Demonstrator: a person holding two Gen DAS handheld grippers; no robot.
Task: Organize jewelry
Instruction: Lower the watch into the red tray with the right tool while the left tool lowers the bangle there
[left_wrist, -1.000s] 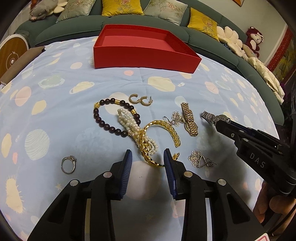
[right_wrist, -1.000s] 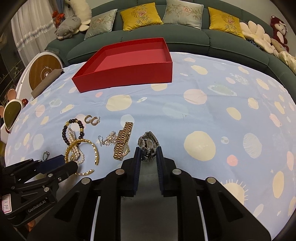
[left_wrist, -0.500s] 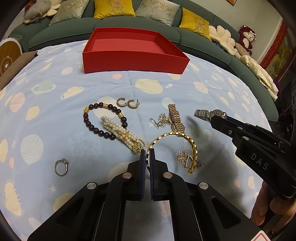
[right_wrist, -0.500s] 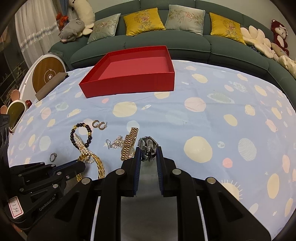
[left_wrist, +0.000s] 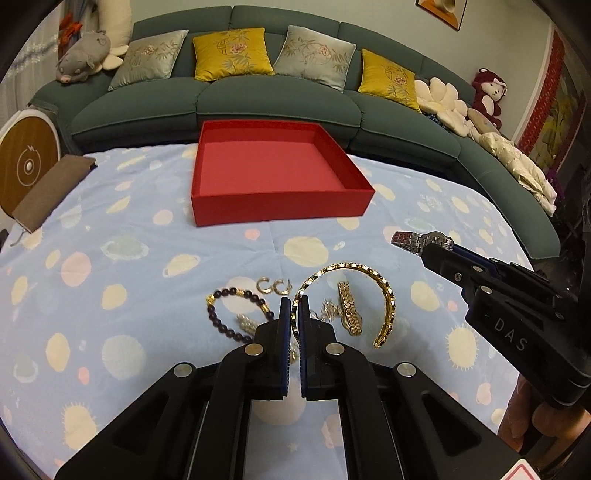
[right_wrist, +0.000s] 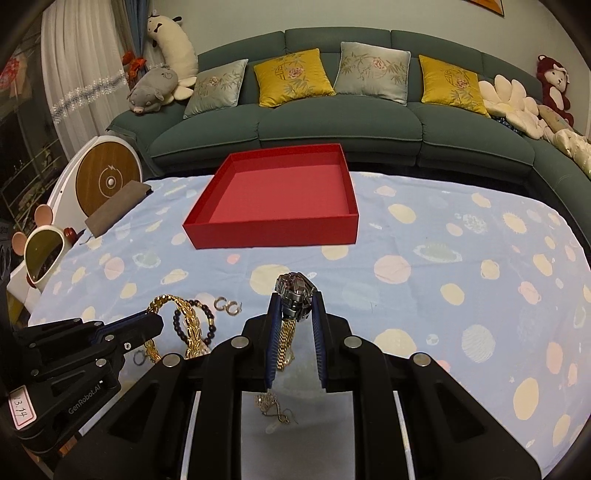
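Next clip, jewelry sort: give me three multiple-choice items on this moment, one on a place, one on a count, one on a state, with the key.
1. Where does the red box sit?
A. on the sofa
B. on the cloth, beyond the jewelry
C. under the right gripper

2. How many yellow cushions lie on the sofa?
A. one
B. two
C. four

3. What does the left gripper hold?
A. the gold bangle
B. the dark bead bracelet
C. nothing

Key: B, the box stands on the spotted cloth near the sofa, past the pile. B, two yellow cushions sit among grey ones. A, its fingers are shut on one end of the bangle, while the right gripper clamps the silver watch.
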